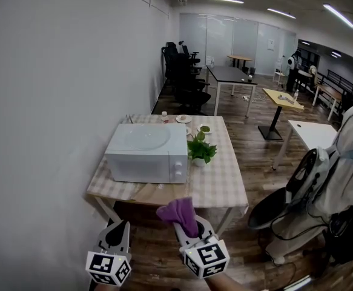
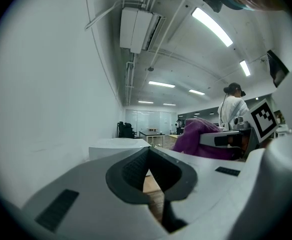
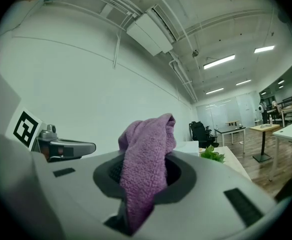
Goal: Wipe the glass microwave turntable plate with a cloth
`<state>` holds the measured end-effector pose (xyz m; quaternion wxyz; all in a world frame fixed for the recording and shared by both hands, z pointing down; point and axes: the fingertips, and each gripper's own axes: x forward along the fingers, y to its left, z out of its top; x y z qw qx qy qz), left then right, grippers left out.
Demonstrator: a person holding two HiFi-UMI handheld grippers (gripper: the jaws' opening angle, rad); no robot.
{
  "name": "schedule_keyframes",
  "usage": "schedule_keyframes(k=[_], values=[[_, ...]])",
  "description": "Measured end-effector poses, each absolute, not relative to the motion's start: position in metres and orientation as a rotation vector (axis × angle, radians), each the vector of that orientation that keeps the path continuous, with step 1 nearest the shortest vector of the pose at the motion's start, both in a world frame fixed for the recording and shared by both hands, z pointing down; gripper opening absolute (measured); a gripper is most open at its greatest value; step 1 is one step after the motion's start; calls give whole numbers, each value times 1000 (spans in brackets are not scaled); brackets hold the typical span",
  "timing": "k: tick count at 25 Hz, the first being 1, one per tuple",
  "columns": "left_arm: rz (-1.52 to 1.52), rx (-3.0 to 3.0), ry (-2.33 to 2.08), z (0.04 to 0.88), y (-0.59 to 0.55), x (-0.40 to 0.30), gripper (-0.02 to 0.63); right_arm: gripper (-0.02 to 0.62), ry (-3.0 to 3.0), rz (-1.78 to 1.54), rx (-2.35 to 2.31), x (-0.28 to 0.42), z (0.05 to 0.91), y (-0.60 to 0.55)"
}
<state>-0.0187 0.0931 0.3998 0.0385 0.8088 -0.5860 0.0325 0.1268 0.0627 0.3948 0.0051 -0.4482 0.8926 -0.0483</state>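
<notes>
Purple cloth (image 1: 177, 213) pinched by right gripper (image 1: 191, 230), left gripper (image 1: 120, 227) jaws pressed together, both levelled toward table (image 1: 224, 182)

The microwave (image 1: 146, 156) sits on the table's (image 1: 221, 183) 9 o'clock side, nearest the wall (image 1: 55, 102), with the glass plate (image 1: 143, 137) lying on top of it. The potted plant (image 1: 200, 149) is just beside the microwave at its 3 o'clock, and a few small dishes (image 1: 183, 119) sit behind both at 12. Both grippers hang off the table's 6 o'clock edge: left gripper (image 1: 120, 224) around 7, right gripper (image 1: 191, 226) at 6 with the cloth (image 1: 179, 213) stuck between its jaws. Office chairs (image 1: 185, 71) are way back at 12.
</notes>
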Motion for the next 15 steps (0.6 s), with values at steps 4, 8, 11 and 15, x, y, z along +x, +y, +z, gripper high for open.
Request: schedule_keyframes(k=[4, 8, 11, 15], values=[[93, 2481, -1796, 399, 74, -20, 2, 80, 2800, -139, -1406, 122, 395, 45], [72, 2499, -1780, 398, 48, -26, 2, 81, 2804, -127, -1425, 113, 397, 23], [55, 2512, -1760, 399, 26, -36, 2, 81, 2794, -109, -1451, 104, 395, 4], [24, 2525, -1739, 398, -5, -54, 2, 81, 2816, -100, -1468, 85, 395, -23]])
